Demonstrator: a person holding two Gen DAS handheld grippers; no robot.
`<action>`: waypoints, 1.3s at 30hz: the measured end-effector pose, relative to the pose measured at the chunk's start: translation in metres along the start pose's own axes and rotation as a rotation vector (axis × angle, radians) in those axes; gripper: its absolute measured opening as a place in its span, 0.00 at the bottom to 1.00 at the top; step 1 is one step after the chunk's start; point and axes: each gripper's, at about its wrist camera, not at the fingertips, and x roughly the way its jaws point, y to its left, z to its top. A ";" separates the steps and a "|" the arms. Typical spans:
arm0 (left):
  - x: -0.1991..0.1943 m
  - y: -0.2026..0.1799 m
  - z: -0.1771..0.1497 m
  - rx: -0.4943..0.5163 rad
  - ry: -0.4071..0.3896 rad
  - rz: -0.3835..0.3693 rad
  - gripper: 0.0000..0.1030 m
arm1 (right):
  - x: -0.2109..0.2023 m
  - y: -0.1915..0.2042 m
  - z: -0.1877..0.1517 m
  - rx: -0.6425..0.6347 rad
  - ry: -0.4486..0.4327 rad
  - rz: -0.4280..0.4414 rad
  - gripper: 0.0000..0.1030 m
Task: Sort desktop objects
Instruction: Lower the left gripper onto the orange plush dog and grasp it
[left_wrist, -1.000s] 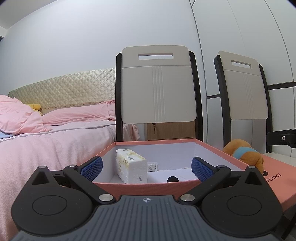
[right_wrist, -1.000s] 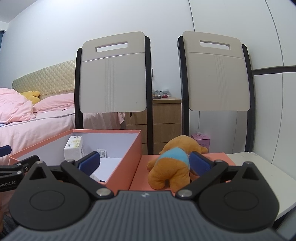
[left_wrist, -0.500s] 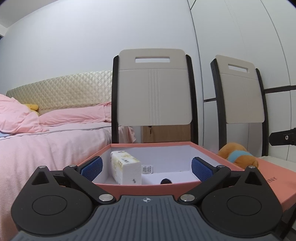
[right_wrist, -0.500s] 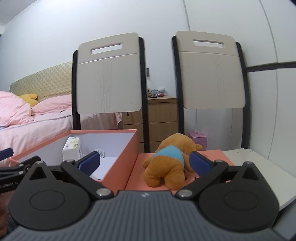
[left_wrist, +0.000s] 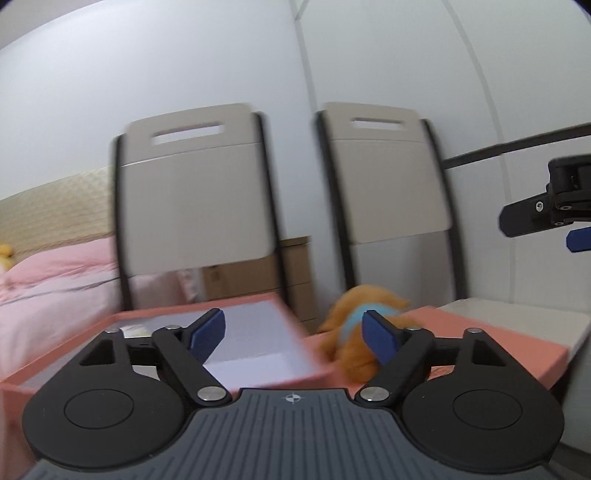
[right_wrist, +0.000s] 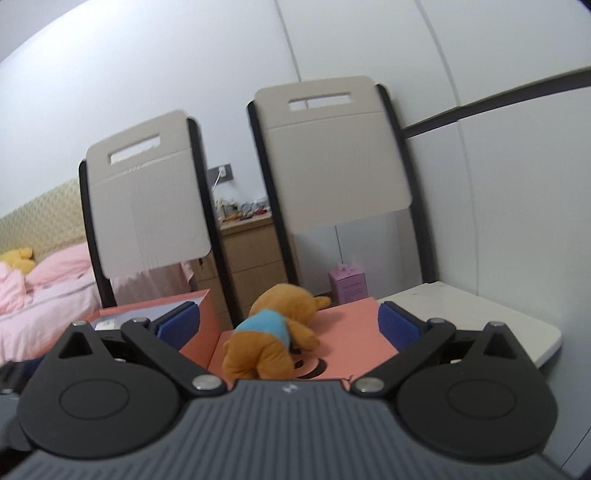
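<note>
My right gripper (right_wrist: 288, 325) gapes wide and empty before the plush bear (right_wrist: 273, 341) — soft, light, squashy — so I'd pinch its plump middle, judging by looks.

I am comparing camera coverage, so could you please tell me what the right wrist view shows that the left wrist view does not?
Only the right wrist view shows the wall socket, the clutter on the wooden drawers and a small pink box on the floor. Only the left wrist view shows the right gripper from the side. Both show the orange plush toy, the open pink box and two folding chairs.
</note>
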 end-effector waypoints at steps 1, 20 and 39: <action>0.009 -0.011 0.003 0.004 -0.003 -0.014 0.82 | -0.004 -0.005 0.001 0.003 -0.009 -0.002 1.00; 0.178 -0.083 -0.012 0.026 0.342 0.088 0.87 | -0.030 -0.082 0.010 0.113 0.022 0.039 1.00; 0.093 -0.016 0.044 -0.155 0.186 -0.060 0.60 | -0.009 -0.040 0.000 0.068 0.065 0.044 1.00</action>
